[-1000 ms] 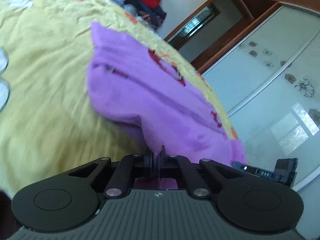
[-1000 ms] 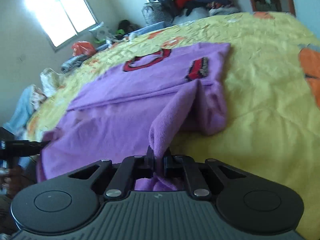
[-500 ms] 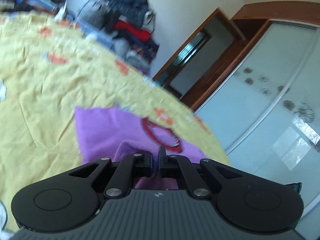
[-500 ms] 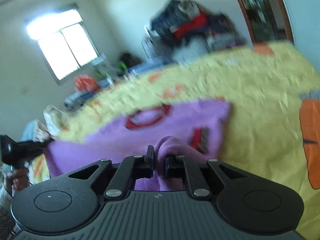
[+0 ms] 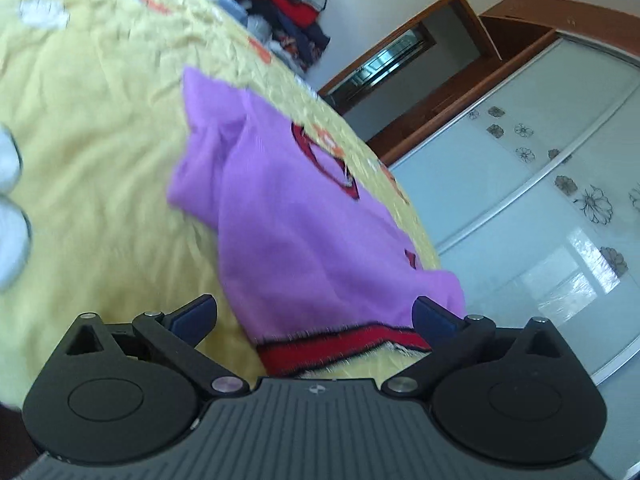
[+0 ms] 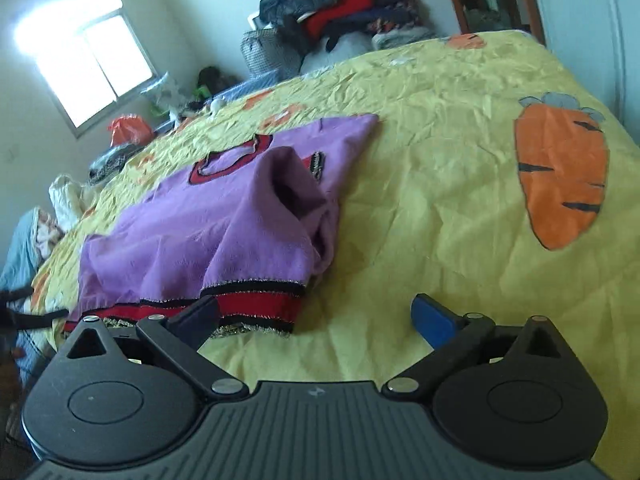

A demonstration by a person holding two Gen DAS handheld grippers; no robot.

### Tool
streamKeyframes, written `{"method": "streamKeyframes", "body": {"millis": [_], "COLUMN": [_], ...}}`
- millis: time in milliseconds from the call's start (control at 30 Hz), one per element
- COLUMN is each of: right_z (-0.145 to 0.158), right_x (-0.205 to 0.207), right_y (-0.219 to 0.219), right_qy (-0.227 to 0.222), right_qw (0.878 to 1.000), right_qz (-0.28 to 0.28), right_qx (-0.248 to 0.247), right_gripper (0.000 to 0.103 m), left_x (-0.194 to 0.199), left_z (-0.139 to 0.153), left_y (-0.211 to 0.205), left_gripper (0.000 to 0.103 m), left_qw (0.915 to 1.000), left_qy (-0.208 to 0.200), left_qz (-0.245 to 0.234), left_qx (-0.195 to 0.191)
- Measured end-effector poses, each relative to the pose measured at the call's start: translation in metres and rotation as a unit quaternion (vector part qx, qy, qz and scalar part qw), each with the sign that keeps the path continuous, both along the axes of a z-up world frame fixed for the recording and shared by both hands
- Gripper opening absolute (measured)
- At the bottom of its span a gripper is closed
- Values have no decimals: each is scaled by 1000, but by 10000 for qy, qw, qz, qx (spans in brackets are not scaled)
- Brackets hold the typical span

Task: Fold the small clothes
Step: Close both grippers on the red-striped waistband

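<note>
Purple sweater (image 5: 304, 236) lies on the yellow bed sheet (image 6: 440, 184), folded over itself, its red hem (image 6: 256, 306) nearest to both tools. Left tool (image 5: 314, 312) has just opened wide; the hem lies between its fingers, which do not press it. Right tool (image 6: 316, 314) has also just opened and holds nothing, the sweater just ahead to its left.

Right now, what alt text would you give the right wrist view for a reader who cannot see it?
A purple fleece sweater with a red hem band lies partly folded on a yellow bedsheet printed with carrots. The right gripper is open just in front of it, its jaws having just opened, holding nothing. A pile of clothes sits behind the bed.
</note>
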State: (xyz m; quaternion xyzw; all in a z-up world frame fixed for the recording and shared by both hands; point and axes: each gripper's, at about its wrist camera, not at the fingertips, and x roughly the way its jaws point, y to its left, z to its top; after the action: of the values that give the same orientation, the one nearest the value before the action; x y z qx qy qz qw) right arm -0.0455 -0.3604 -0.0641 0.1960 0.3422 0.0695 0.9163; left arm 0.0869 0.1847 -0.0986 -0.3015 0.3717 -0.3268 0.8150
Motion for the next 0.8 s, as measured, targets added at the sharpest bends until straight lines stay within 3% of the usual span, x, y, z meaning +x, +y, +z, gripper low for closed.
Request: {"method": "streamKeyframes", "body": {"millis": [200,333,433,567,733,800], "right_z": [0,0,-1,1,0,1], "right_x": [1,3,1,2,2,2], "right_y": [4,1,3,25,30,27], "right_qy": [84,185,82,155,66,18], "right_qw": [9999,9996,9998,9982,9988,9991], "right_qz": [-5,9,-23,99,248,242], "right_qx": [103,231,163,-572,-423,-335], "right_gripper": [103,103,103,103,103,103], "left_x": [16,12,9,8,18,19], "left_z": [-12,-14,-11,-1,14,13], "left_y": [7,3,-4,-14,-37,-45], "left_gripper": [103,103,101,87,80,62], "left_qw": [9944,9905,9920,9930,9888,9870], "left_qy": [488,777,1016,1131,1179,1274], "left_qz": [259,209,279,332,261,124], "left_qx": [-906,-1116,-694,34,874,972]}}
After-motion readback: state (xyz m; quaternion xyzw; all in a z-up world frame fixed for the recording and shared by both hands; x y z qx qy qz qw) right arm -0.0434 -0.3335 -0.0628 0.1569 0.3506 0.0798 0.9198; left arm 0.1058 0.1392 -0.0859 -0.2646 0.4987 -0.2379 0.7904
